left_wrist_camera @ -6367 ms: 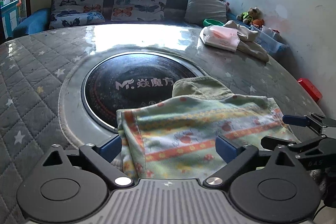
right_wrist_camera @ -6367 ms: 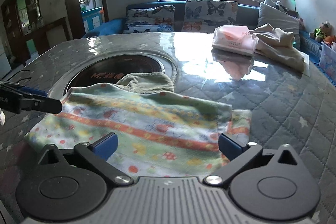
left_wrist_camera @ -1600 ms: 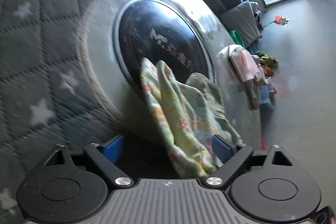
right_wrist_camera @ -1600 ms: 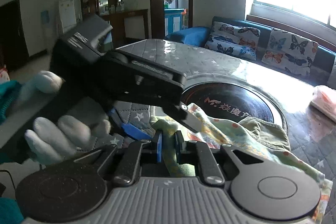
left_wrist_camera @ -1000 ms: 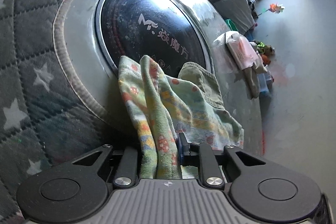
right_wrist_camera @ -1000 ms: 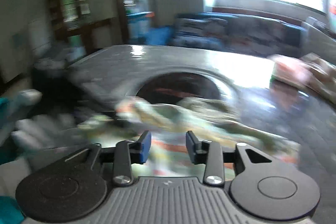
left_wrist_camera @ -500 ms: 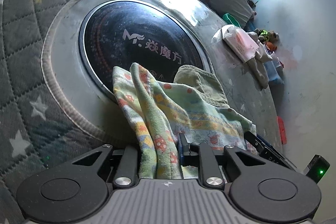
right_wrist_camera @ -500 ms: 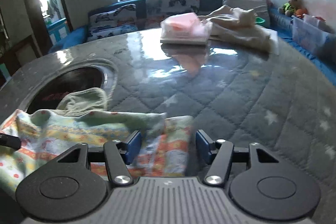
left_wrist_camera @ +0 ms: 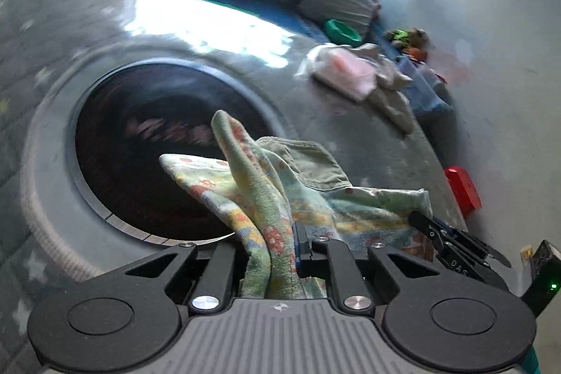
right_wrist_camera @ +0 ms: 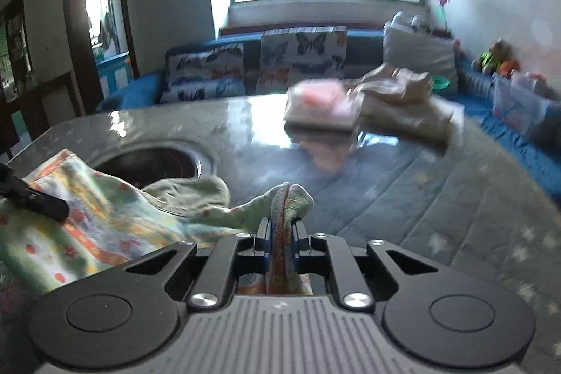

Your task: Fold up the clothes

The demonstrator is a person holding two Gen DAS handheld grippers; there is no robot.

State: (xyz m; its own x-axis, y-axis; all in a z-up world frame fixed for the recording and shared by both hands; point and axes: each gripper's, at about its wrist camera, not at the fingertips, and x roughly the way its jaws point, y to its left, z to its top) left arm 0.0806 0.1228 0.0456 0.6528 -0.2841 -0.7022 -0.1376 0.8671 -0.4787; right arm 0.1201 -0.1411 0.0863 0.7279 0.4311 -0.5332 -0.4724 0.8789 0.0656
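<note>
While both views blur with motion, the patterned garment [left_wrist_camera: 354,209] stretches across the near edge of the quilted table [right_wrist_camera: 438,198], its long axis running side to side between the two grippers; the left gripper [left_wrist_camera: 270,251] has tightened its clench on one bunched corner, which rises in a pointed fold over the dark round inset [left_wrist_camera: 140,163], and the right gripper [right_wrist_camera: 280,233] has just closed on the opposite corner; an olive garment [left_wrist_camera: 308,160] lies partly hidden under the cloth, and the inset's lettering is smeared beyond reading
</note>
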